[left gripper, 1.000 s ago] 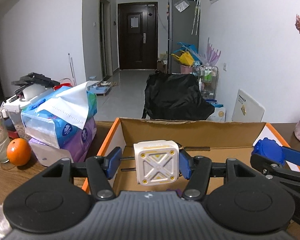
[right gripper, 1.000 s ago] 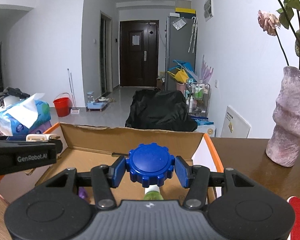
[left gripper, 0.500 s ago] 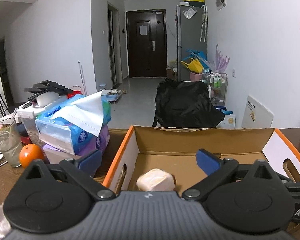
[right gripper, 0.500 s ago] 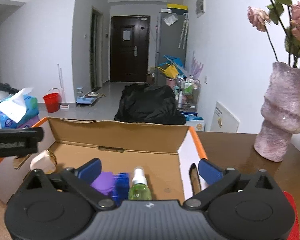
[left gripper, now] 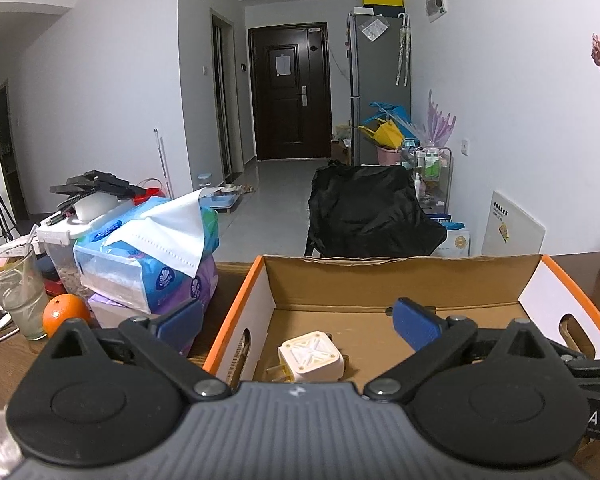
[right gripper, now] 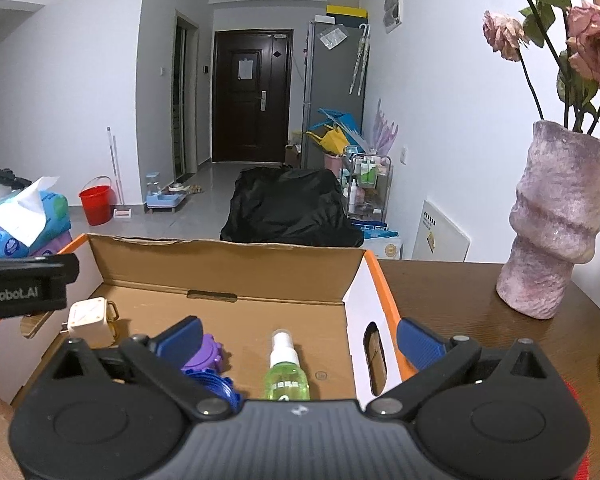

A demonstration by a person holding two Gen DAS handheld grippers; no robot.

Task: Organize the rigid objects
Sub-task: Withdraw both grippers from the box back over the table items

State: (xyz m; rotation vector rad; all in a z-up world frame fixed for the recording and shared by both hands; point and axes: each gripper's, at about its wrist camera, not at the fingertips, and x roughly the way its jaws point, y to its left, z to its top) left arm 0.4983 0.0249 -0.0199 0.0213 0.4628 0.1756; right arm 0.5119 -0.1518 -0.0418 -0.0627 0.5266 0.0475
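An open cardboard box [left gripper: 400, 280] with orange edges sits on the wooden table; it also shows in the right wrist view [right gripper: 228, 272]. A white cube charger [left gripper: 311, 358] lies on the box floor, also seen in the right wrist view [right gripper: 89, 319]. A green spray bottle [right gripper: 286, 372], a purple part [right gripper: 208, 354] and a blue knob [right gripper: 216, 386] lie in the box. My left gripper [left gripper: 298, 326] is open and empty above the box's left side. My right gripper [right gripper: 298, 340] is open and empty above the box's right side.
Tissue packs [left gripper: 152, 256], an orange [left gripper: 65, 314] and a glass [left gripper: 16, 292] stand left of the box. A pink vase [right gripper: 556, 232] with flowers stands on the table [right gripper: 460, 300] to the right. A black-covered chair [left gripper: 368, 212] is behind the box.
Both grippers opened. The charger dropped from my left gripper into the box. The blue knob dropped from my right gripper into the box. Both grippers pulled back a little.
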